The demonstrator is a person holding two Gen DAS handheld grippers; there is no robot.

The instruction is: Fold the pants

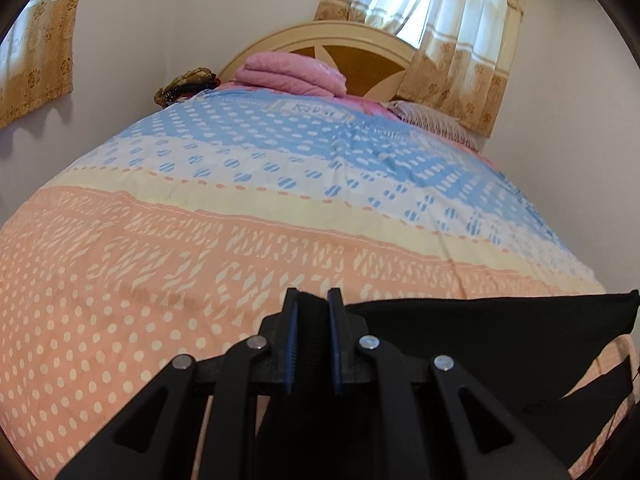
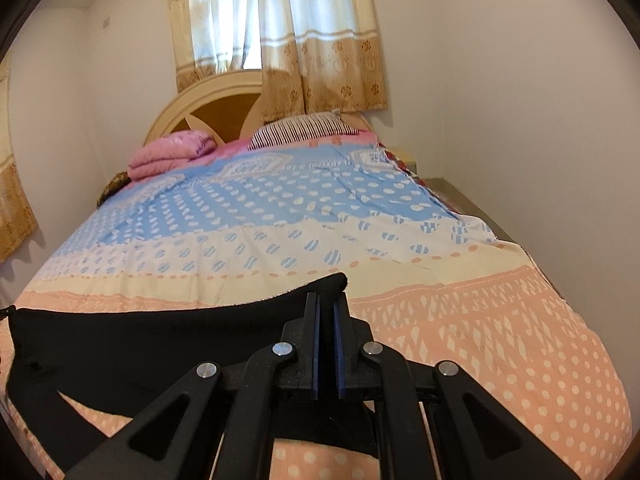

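Observation:
Black pants (image 1: 480,336) hang stretched between my two grippers above the near end of the bed. My left gripper (image 1: 313,300) is shut on one corner of the pants, with black cloth bunched between its blue pads. My right gripper (image 2: 327,304) is shut on the other corner; the pants (image 2: 160,340) run off to its left. The cloth sags in the middle. The lower part of the pants is hidden under the grippers.
The bed (image 2: 440,340) carries a patterned pink, cream and blue cover. A folded pink blanket (image 1: 290,72) and a striped pillow (image 2: 304,130) lie by the headboard (image 1: 360,46). Curtained windows (image 2: 276,32) and walls stand close around.

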